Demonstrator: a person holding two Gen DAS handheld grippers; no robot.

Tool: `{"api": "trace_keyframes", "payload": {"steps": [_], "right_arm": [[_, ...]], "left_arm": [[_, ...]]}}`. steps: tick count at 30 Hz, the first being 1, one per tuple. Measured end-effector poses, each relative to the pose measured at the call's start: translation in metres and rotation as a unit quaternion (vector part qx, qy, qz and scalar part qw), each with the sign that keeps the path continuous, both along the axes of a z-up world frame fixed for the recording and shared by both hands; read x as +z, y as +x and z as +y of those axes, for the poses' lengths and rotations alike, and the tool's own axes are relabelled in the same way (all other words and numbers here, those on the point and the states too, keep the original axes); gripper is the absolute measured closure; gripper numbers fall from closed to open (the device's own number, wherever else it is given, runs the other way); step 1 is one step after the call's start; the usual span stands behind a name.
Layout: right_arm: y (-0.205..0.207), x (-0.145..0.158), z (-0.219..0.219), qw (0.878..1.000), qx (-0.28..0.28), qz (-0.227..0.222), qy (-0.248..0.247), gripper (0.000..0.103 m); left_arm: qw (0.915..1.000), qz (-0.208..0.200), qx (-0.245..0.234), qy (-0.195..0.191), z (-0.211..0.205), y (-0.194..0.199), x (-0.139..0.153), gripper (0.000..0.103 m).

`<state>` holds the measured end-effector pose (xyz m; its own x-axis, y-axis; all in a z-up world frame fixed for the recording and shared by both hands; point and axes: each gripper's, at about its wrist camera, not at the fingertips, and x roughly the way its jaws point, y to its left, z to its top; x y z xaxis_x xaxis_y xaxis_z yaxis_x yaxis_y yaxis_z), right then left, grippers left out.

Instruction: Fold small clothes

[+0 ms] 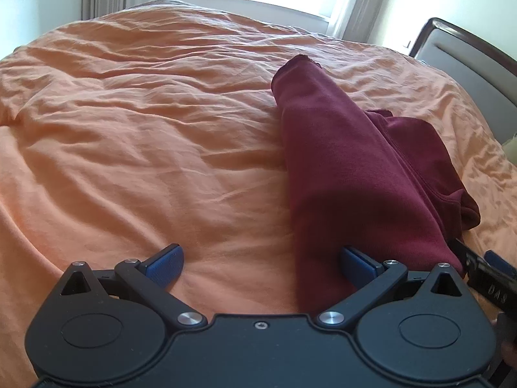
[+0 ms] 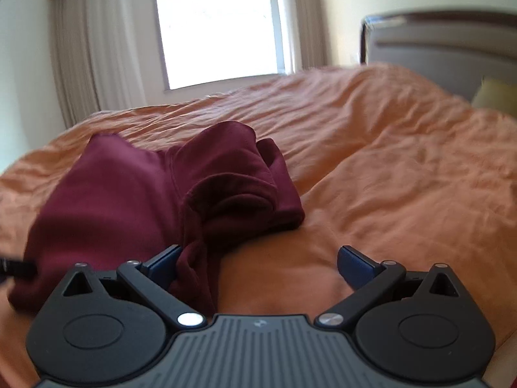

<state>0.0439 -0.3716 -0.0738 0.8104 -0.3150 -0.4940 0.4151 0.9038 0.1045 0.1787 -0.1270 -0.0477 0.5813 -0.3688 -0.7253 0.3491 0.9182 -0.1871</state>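
With both the left gripper [image 1: 260, 266] and right gripper [image 2: 258, 266] spread apart at lower frame, pinch the maroon garment's [image 1: 349, 161] near edge with all 2 and fold it evenly upward.

Right gripper [image 2: 258, 266] spread wide over orange bedspread [image 2: 404, 177]; maroon garment [image 2: 129, 187] touches its left finger.

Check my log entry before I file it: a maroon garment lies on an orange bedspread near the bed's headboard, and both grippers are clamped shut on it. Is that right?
Not quite. Both grippers are open, not clamped shut. The left wrist view shows the left gripper spread wide, and the right wrist view shows the right gripper likewise spread. The rest holds: the maroon garment lies on the orange bedspread near the headboard.
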Motion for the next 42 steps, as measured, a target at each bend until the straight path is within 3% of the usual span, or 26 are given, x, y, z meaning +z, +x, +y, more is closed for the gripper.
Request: {"api": "trace_keyframes", "payload": {"steps": [2,5,10,15,18,23,25,27,30,33,42], "right_arm": [[-0.003,-0.002,0.005,1.000,0.004,0.000,-0.020,0.000],[-0.008,0.004,0.004,1.000,0.005,-0.011,-0.011,0.000],[-0.005,0.028,-0.009,0.998,-0.004,-0.064,0.005,0.000],[0.032,0.046,-0.033,0.997,0.007,-0.075,0.028,0.000],[0.059,0.047,-0.051,0.995,0.034,-0.071,0.061,0.002],[0.093,0.035,-0.064,0.996,0.043,-0.025,0.070,0.034],[0.096,0.028,-0.066,0.996,0.038,-0.015,0.078,0.059],[0.092,0.027,-0.065,0.997,0.028,-0.021,0.070,0.080],[0.077,0.031,-0.065,0.997,0.014,-0.046,0.061,0.097],[0.071,0.027,-0.068,0.997,-0.001,-0.045,0.067,0.096],[0.065,0.012,-0.068,0.996,-0.012,-0.040,0.075,0.098]], "left_arm": [[1.0000,-0.005,-0.002,0.001,0.000,-0.002,0.001,0.000],[0.9999,-0.002,0.003,-0.010,0.003,-0.001,0.007,0.000],[0.9983,-0.010,0.023,-0.053,0.008,0.013,0.023,0.000],[0.9985,-0.019,0.044,-0.026,-0.008,0.044,0.025,0.000],[0.9986,-0.003,0.048,-0.021,-0.015,0.060,0.014,0.000],[0.9978,0.002,0.056,-0.037,-0.013,0.063,-0.001,0.000],[0.9978,0.001,0.054,-0.038,-0.012,0.063,-0.001,0.000],[0.9978,0.005,0.052,-0.040,-0.012,0.064,0.001,0.000],[0.9969,0.002,0.045,-0.064,-0.010,0.064,0.005,0.000],[0.9960,0.003,0.030,-0.084,-0.014,0.064,0.003,0.000],[0.9971,-0.016,0.018,-0.072,-0.019,0.056,-0.014,0.000]]}}
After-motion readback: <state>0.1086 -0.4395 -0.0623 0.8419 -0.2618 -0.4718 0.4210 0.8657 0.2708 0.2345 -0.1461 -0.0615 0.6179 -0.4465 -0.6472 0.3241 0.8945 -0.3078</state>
